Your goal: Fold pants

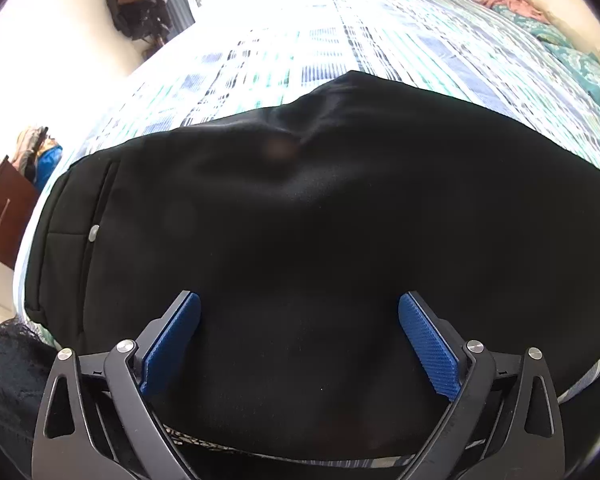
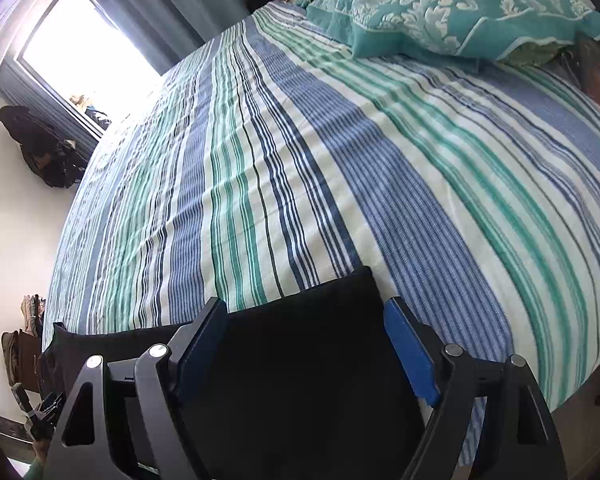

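1. Hovering over the black pants [image 1: 300, 220], the left gripper [image 1: 299, 344] has its blue pads spread wide, with nothing pinched between them; dark cloth lies under and ahead of both fingers.
2. Ahead of the left gripper the pants lie on the striped bedspread [image 1: 400, 28] as a broad, already doubled slab, a pocket seam and a small pale button [image 1: 93, 233] off to its left, and a soft ridge further ahead of the fingertips.
3. From the right gripper [image 2: 306, 344] the view takes in a squared corner of the pants [image 2: 300, 360], which sits between and below its fingers; the pads stand apart and do not press on the cloth.
4. Beyond that corner only the bedspread runs ahead, with a teal pillow [image 2: 460, 8] far off to the right.
5. Judging by this, neither tool holds anything, and the step in hand looks like a regrasp between folds.
6. The next move probably calls for both tools to sink onto an edge, the right one at its corner, close on all layers together, then lift and carry evenly so the stack does not slide apart.
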A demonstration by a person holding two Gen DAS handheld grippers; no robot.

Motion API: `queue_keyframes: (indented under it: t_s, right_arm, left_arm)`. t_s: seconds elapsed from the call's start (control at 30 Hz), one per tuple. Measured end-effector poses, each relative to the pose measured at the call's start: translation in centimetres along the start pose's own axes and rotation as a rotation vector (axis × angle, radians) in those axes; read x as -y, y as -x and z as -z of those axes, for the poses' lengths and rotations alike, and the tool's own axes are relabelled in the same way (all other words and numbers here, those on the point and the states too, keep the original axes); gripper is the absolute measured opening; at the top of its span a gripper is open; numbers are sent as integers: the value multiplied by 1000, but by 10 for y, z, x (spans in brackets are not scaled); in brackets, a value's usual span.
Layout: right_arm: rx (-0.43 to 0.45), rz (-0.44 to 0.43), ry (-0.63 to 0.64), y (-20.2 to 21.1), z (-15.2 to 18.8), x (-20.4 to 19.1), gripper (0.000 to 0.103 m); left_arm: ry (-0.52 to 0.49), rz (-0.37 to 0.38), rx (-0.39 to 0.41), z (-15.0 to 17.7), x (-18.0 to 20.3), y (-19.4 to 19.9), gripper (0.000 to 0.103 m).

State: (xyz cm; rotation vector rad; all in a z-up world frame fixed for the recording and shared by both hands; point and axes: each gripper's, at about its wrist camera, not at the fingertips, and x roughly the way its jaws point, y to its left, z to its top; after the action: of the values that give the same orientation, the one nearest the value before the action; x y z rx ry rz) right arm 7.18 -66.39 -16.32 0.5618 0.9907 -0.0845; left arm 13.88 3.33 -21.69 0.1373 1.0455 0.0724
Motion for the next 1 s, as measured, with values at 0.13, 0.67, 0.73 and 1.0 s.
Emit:
queue_keyframes:
  t_s: [0.13,0.67,0.73,1.0]
  right_arm:
    - [16,-70,-94,15,-1,35,90]
    - [-134,-485,-259,-28,41,58,80]
    - [-164,-358,-274,-35,41,59,47]
    - [-104,-320,-406,-32,49,61,13]
  left_arm:
    - [4,-2,1,-2,0,-2,101]
    - [19,-5,10,-2,0,-3,102]
    - [21,-3,11,-2,0,-3,102]
    - [22,6,16,-1,-2,-3,102]
